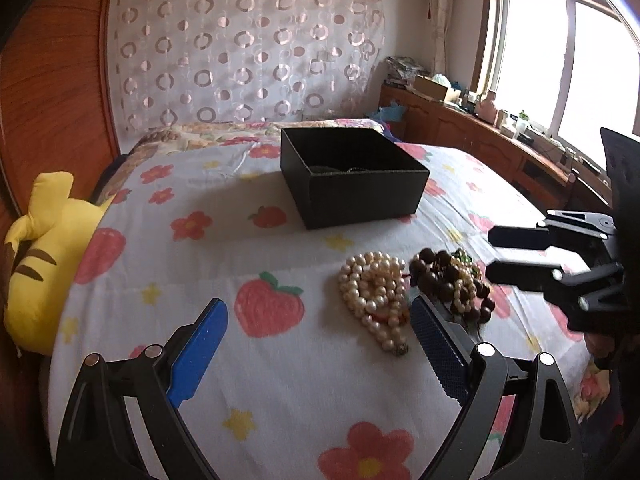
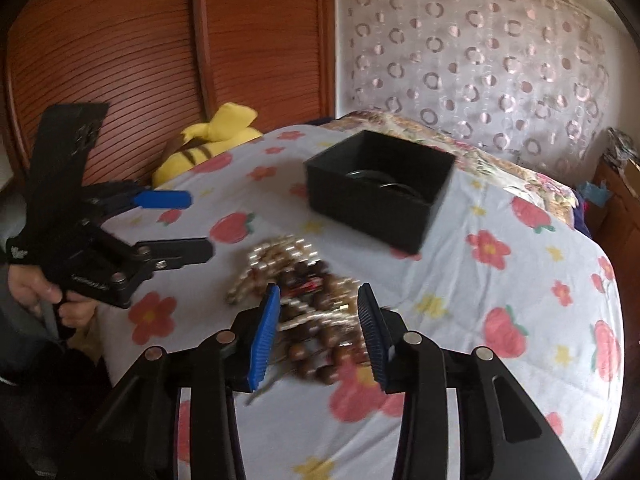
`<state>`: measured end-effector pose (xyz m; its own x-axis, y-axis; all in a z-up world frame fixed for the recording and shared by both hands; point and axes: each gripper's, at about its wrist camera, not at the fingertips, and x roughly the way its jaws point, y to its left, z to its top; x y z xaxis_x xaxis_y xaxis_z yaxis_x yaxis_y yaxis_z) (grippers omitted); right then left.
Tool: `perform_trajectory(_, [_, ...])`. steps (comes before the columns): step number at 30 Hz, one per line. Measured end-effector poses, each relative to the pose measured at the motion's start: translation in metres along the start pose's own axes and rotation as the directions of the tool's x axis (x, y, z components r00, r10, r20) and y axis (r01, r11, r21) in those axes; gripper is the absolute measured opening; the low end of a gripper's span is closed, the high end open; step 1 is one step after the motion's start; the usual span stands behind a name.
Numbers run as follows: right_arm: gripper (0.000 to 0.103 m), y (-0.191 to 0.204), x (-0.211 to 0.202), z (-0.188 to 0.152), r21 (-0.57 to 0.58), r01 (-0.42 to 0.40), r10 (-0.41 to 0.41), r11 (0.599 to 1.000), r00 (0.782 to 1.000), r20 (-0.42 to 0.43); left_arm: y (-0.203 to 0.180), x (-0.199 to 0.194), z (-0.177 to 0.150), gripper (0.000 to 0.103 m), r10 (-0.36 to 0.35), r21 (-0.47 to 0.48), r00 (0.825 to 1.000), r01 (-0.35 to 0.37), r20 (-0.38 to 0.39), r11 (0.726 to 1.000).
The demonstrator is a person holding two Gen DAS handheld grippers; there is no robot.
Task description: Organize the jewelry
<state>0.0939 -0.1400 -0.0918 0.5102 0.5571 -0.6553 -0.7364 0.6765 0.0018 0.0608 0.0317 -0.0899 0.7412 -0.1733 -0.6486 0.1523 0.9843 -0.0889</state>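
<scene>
1. Progress, as I judge it: a few dark ring-shaped pieces, perhaps bangles, already lie in the black box (image 1: 352, 176) at the middle of the bed, though they are hard to make out. Most of the work looks undone.
2. Left to sort: a heap on the bed in front of the box, namely the pearl necklace (image 1: 374, 296) and, touching it, the dark wooden bead strand (image 1: 448, 284) tangled with smaller pale beads.
3. Left tool (image 1: 320, 344): spread wide and empty, its right pad just beside the pearls.
4. Right tool (image 2: 316, 328): jaws partly apart, straddling the wooden beads; the pads do not appear to press on them.
5. Surface: a white strawberry-and-flower bedsheet (image 1: 240, 248), soft and slightly rumpled.
6. Room: yellow plush toy (image 1: 44, 256) at the bed's edge, wooden wardrobe (image 2: 120, 40), circle-patterned curtain (image 1: 240, 48), bright window (image 1: 560, 52) above a cluttered cabinet.
</scene>
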Motion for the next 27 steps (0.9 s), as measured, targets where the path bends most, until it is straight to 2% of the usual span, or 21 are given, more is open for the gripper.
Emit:
perform_trajectory(4, [0.043, 0.020, 0.006, -0.001, -0.060, 0.004, -0.005, 0.998, 1.000, -0.016, 0.000, -0.004, -0.003, 0.089, 0.006, 0.007, 1.000, -0.006, -0.005, 1.000])
perform_trajectory(15, [0.043, 0.034, 0.028, -0.008, -0.195, 0.123, -0.138, 0.973, 0.988, -0.064, 0.002, -0.007, -0.007, 0.089, 0.003, 0.006, 1.000, -0.003, -0.003, 1.000])
perform_trajectory(19, [0.025, 0.027, 0.022, -0.006, -0.176, 0.124, -0.134, 0.977, 0.990, -0.045, 0.002, -0.007, -0.007, 0.089, 0.001, 0.005, 1.000, -0.001, -0.003, 1.000])
perform_trajectory(21, [0.009, 0.024, 0.016, -0.003, -0.156, 0.109, -0.115, 0.982, 0.993, -0.028, 0.001, -0.007, -0.008, 0.089, 0.000, 0.006, 1.000, 0.000, -0.005, 1.000])
perform_trajectory(22, [0.006, 0.022, 0.015, -0.001, -0.151, 0.109, -0.114, 0.982, 0.993, -0.022, 0.000, -0.007, -0.008, 0.089, 0.001, 0.007, 1.000, 0.000, -0.005, 1.000])
perform_trajectory(27, [0.005, 0.013, 0.005, 0.004, -0.118, 0.091, -0.091, 0.989, 0.996, 0.003, -0.004, -0.006, -0.009, 0.089, -0.004, 0.010, 1.000, 0.004, -0.007, 1.000])
